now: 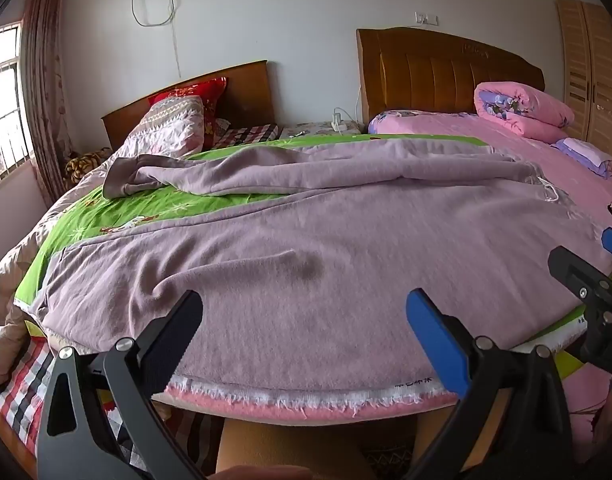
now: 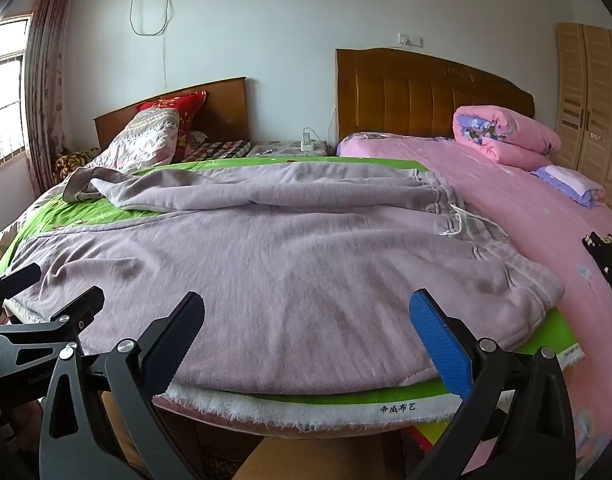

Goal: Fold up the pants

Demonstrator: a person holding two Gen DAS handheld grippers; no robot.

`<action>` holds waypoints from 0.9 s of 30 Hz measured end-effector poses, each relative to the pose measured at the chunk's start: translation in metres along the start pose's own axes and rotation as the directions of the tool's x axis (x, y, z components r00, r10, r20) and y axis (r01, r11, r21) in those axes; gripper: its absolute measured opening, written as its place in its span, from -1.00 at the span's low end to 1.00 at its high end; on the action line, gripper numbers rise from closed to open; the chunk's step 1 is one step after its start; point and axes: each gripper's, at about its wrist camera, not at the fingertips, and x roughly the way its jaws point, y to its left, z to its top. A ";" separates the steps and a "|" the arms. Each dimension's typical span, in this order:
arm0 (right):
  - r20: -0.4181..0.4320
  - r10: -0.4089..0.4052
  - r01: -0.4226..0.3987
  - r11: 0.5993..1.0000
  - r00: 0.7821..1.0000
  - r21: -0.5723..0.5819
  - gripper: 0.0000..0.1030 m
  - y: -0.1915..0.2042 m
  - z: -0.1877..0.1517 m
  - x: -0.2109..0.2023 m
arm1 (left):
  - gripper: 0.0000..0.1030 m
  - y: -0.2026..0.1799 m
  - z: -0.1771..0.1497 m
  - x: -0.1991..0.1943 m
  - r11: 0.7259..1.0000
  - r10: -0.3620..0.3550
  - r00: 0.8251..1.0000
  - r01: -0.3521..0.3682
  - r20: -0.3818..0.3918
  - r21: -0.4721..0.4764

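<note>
Mauve sweatpants (image 1: 298, 240) lie spread on a green cloth (image 1: 106, 216) at the foot of the bed. The waistband with its white drawstring (image 2: 462, 220) is at the right, the legs run left, and the far leg is rumpled with its cuff (image 1: 122, 178) at the far left. My left gripper (image 1: 304, 312) is open and empty just above the near leg's front edge. My right gripper (image 2: 306, 312) is open and empty above the near edge by the waist. Each gripper shows at the side of the other's view: the right one (image 1: 586, 280), the left one (image 2: 34, 312).
Pink bedding (image 2: 546, 240) lies to the right with a folded pink quilt (image 2: 506, 140) and a dark patterned item (image 2: 606, 264). Pillows (image 1: 174, 128) and two wooden headboards (image 1: 446, 68) stand at the back. A wardrobe (image 2: 586, 100) is far right, and a window (image 1: 2, 100) at the left.
</note>
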 end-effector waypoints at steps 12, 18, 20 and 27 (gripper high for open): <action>-0.007 0.004 -0.004 1.000 1.000 0.002 0.92 -0.001 -0.002 0.002 | 0.97 -0.002 -0.004 0.002 1.000 0.000 1.000 0.000 -0.006 -0.002; -0.008 0.004 -0.004 1.000 1.000 0.002 0.92 0.000 -0.005 0.003 | 0.97 0.000 -0.006 0.003 1.000 0.000 1.000 0.000 -0.015 0.002; -0.010 0.004 -0.004 1.000 1.000 0.004 0.92 -0.001 -0.004 0.003 | 0.97 0.000 -0.006 0.003 1.000 0.001 1.000 -0.001 -0.014 0.001; -0.010 0.003 -0.003 1.000 1.000 0.006 0.92 0.000 -0.005 0.002 | 0.97 0.000 -0.008 0.004 1.000 -0.001 1.000 0.001 -0.023 0.004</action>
